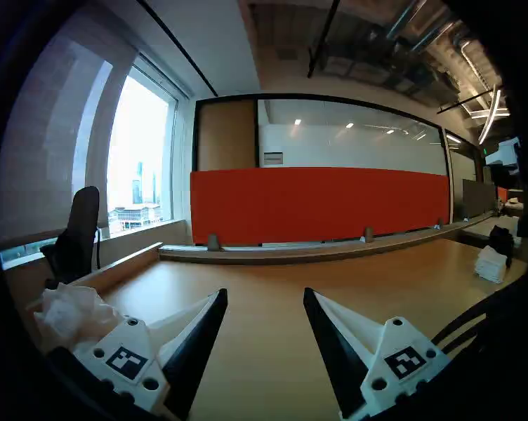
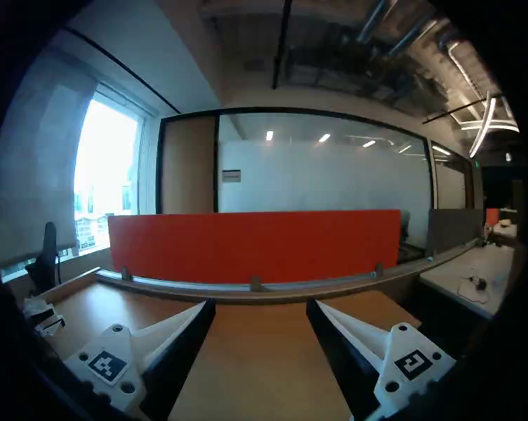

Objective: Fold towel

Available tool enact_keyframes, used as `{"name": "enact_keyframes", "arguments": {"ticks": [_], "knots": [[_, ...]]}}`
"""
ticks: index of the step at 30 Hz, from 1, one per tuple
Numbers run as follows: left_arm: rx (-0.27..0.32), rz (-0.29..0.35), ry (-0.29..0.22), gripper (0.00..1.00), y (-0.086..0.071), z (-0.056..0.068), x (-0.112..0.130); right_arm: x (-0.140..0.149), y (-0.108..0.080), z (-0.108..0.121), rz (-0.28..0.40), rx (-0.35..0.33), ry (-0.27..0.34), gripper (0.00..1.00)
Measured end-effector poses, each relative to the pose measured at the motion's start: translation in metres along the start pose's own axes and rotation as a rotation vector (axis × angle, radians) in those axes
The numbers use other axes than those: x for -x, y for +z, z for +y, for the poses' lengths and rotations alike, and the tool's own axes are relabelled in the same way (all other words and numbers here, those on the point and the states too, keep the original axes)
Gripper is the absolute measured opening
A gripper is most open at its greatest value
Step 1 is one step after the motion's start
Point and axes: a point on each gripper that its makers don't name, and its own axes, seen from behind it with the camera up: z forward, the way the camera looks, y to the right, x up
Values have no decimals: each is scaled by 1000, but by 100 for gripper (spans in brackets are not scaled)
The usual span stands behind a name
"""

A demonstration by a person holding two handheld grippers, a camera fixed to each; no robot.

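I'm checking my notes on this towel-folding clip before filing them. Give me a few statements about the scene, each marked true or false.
1. The left gripper is open, with nothing between its fingers. True.
2. The divider panel behind the desk is blue. False: it is orange.
3. In the left gripper view, a crumpled white bundle lies on the desk to the left of the left gripper. True.
4. The right gripper is shut on a towel. False: it is open and holds nothing.
5. A black chair stands by the window. True.
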Motion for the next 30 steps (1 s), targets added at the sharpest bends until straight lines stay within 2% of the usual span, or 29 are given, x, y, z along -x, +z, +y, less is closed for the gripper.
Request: {"name": "enact_keyframes", "arguments": {"ticks": [15,23,30], "knots": [[3,12,-5,79,-3,8,35,28,-6,9,22,-1,13,100],[-1,21,-24,79,0,6,40,30,-10,9,22,1,6,100],[-1,35,-20,79,-3,6,37,27,-13,9,22,6,1,100]]}}
